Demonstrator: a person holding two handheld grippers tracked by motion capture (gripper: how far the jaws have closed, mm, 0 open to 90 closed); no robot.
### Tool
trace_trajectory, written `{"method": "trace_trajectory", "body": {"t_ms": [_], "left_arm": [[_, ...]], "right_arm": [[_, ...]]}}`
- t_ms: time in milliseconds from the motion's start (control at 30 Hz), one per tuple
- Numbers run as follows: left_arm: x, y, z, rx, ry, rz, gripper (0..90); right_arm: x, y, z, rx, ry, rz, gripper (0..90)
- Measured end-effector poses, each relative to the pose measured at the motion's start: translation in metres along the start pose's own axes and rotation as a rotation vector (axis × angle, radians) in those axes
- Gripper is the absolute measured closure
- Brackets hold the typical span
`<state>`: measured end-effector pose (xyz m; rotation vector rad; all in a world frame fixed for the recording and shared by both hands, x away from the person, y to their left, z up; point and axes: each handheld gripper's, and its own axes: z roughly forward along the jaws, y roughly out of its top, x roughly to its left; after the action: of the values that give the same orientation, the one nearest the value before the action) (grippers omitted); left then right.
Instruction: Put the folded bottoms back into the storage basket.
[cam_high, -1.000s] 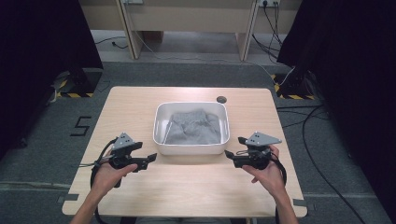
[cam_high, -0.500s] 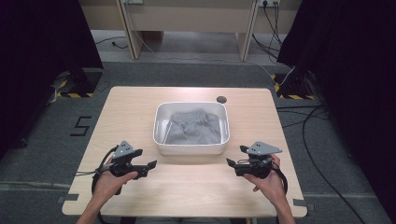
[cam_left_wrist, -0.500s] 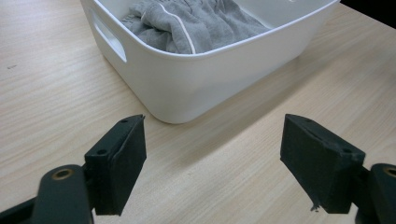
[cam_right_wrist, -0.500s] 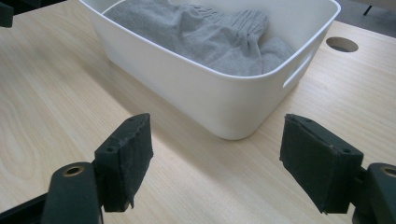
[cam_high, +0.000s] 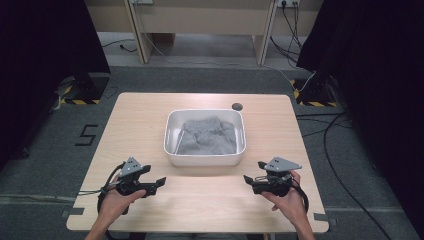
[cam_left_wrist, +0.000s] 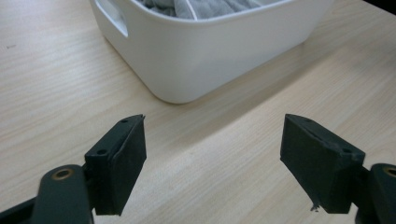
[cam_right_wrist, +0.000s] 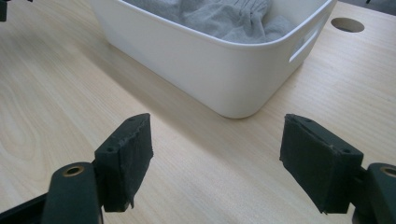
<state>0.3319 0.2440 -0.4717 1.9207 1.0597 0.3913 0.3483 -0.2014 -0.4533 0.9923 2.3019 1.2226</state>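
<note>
While both hands rest low in the high view, the left gripper (cam_high: 159, 182) at lower left and the right gripper (cam_high: 247, 180) at lower right have their jaws spread wide, and neither holds anything. The grey cloth (cam_high: 207, 136) lies crumpled inside the white tub (cam_high: 205, 160), which stands in the middle of the frame on the wooden table (cam_high: 135, 120). In the left gripper view the tub wall fills the top of the picture, and a little of the cloth (cam_left_wrist: 205, 7) shows over the rim. In the right gripper view the cloth (cam_right_wrist: 224, 18) sits at top centre. I judge the cloth to be soft, light and limp, so it will sag when lifted and is not fragile. A raised fold near the top of the heap looks like the best place to pinch, with 1 gripper at each side. The tub looks stiff and smooth.
</note>
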Motion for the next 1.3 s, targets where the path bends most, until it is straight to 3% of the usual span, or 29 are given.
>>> {"method": "trace_trajectory", "body": {"t_ms": [767,933,967,1067,1167,1300], "left_arm": [[0.000,-0.035,0.006,0.051,0.018,0.001,21.4],[-0.001,-0.042,0.007,0.062,0.029,0.012,20.9],[-0.002,-0.043,0.008,0.065,0.044,0.023,20.8],[-0.003,-0.044,0.009,0.076,0.065,0.046,20.8],[-0.005,-0.047,0.010,0.085,0.061,0.047,20.6],[-0.007,-0.051,0.011,0.111,0.086,0.078,20.6]], "right_arm": [[0.001,-0.027,0.002,0.044,-0.008,0.028,26.4],[0.003,-0.035,0.006,0.057,-0.016,0.028,22.3],[0.004,-0.040,0.007,0.090,-0.010,0.029,20.8],[0.007,-0.045,0.010,0.116,-0.022,0.027,19.5],[0.008,-0.049,0.012,0.135,-0.020,0.020,19.0],[0.011,-0.052,0.014,0.150,-0.023,0.020,19.0]]}}
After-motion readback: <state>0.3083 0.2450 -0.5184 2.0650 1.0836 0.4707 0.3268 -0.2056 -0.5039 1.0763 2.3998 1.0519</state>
